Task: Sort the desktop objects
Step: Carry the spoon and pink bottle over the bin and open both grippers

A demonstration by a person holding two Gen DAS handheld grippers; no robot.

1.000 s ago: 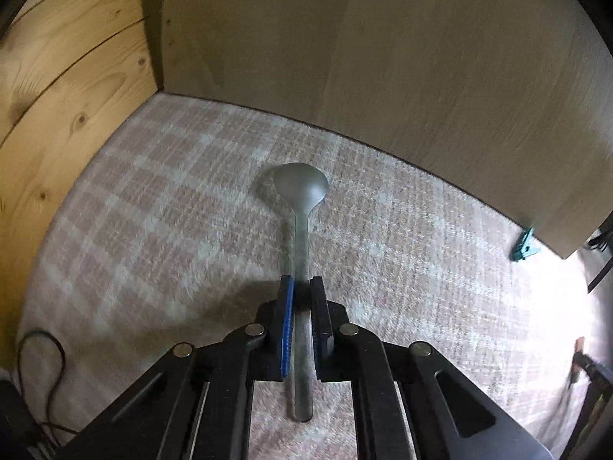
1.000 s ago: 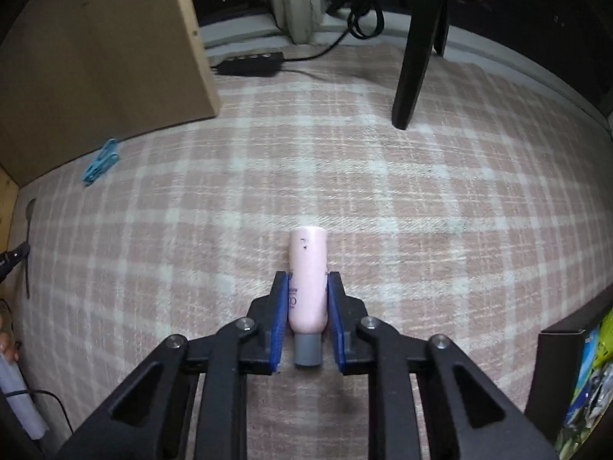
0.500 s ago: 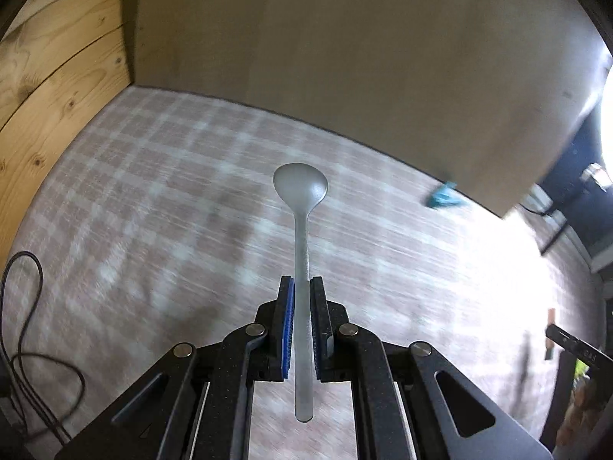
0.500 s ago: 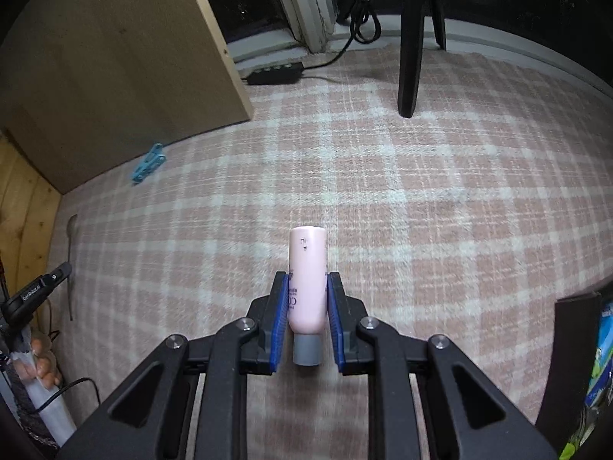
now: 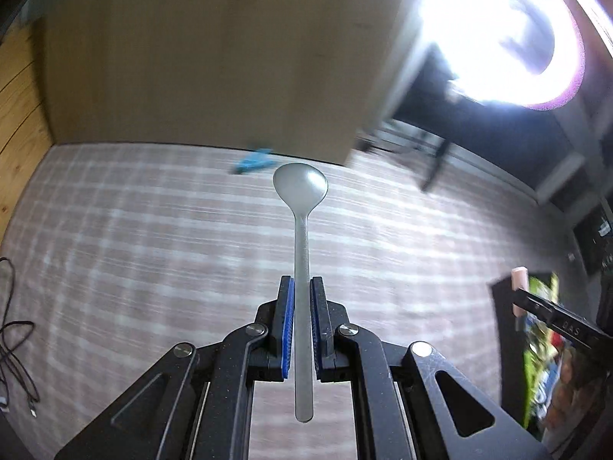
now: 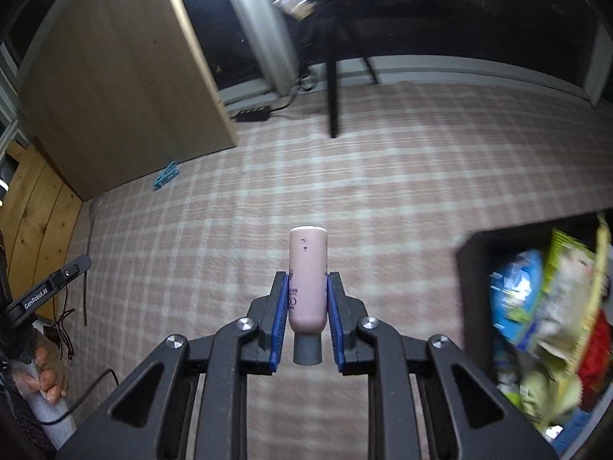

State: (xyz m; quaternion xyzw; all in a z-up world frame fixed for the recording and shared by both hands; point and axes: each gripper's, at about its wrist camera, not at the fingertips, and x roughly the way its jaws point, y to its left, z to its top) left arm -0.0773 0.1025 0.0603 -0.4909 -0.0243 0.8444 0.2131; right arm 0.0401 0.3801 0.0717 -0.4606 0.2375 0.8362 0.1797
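Pink bottle (image 6: 307,276) is sitting clenched in the right gripper (image 6: 306,303) jaws, pointing forward, with the black bin (image 6: 475,253) lying near, to its right. Left gripper (image 5: 301,318) jaws are clamping a spoon (image 5: 301,207), farther from the bin

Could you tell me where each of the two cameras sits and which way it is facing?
Left wrist: on the left gripper, looking down over the checked cloth towards a wooden panel; its fingers clamp a spoon.
Right wrist: on the right gripper, looking down over the cloth; its fingers clamp a pink bottle, and a hand shows at left.
Shared: cloth, panel, blue clip, black bin.
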